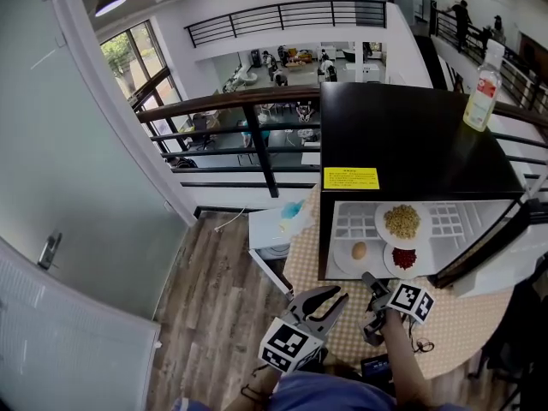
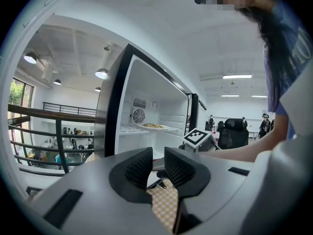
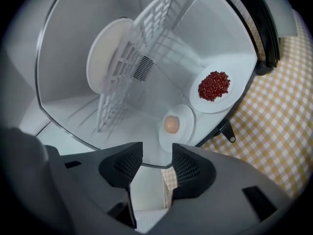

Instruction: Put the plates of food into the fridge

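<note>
left gripper [image 1: 330, 298] hangs over the checked tablecloth [image 1: 467, 324], jaws slightly apart, empty. ahead, the egg plate [image 1: 342, 260], grain plate [image 1: 382, 226] and red bean plate [image 1: 391, 266] already sit inside the mini fridge [image 1: 411, 135]. right gripper [image 1: 371, 282], jaws spread and empty, is nearer the open door [image 1: 484, 245] at far right, so it likely shuts it.

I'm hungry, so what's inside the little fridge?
The fridge holds a plate of grains on the wire shelf. Below are a plate with an egg and a plate of red beans. The shelf hides some space beneath it.
</note>
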Motion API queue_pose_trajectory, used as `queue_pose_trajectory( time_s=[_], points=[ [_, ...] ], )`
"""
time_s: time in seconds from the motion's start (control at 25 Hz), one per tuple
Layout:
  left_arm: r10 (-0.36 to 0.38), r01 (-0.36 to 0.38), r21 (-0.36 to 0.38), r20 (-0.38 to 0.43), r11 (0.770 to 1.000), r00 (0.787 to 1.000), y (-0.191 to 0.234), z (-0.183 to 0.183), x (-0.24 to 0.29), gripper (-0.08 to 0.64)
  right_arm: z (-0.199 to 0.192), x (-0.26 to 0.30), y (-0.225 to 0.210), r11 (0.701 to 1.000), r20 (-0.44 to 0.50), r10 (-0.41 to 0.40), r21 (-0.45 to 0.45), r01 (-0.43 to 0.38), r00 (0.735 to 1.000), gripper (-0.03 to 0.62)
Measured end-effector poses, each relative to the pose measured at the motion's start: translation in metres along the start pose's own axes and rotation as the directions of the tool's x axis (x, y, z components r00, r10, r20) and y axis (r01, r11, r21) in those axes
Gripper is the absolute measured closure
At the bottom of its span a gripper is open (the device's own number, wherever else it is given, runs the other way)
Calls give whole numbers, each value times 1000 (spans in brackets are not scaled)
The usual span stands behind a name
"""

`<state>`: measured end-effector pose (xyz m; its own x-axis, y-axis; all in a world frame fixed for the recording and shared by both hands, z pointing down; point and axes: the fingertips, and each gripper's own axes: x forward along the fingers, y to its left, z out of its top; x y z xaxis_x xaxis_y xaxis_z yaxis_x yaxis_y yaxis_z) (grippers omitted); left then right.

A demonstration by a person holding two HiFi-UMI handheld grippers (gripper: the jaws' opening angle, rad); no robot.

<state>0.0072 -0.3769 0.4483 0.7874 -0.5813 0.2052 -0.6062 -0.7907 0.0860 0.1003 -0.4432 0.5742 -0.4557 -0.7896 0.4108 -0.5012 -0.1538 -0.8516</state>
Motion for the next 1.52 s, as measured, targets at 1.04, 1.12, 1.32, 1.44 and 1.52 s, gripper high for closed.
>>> queue_pose_trajectory(
  time_s=[1.04,1.12,1.32,1.44,1.52],
  points=[
    [135,-139,-66,-57,988,989,-99,-31,1,477,-41,-154,8,928,-159,96,-343,-146,983,522],
    [149,-154,-75,-66,985,987,-113,-37,0,477,-47,-163,2,924,-186,104,-345,-164,977,522],
    [173,-181,-91,-92,979,981,-147,-50,-1,477,-61,-181,-12,917,-256,119,-342,-205,959,522],
    [183,-194,-90,-114,977,976,-161,-56,-4,477,-67,-188,-16,916,-279,131,-333,-224,951,523],
    [194,-205,-88,-125,975,973,-167,-58,-7,477,-70,-191,-18,914,-283,138,-333,-232,949,526]
  ],
)
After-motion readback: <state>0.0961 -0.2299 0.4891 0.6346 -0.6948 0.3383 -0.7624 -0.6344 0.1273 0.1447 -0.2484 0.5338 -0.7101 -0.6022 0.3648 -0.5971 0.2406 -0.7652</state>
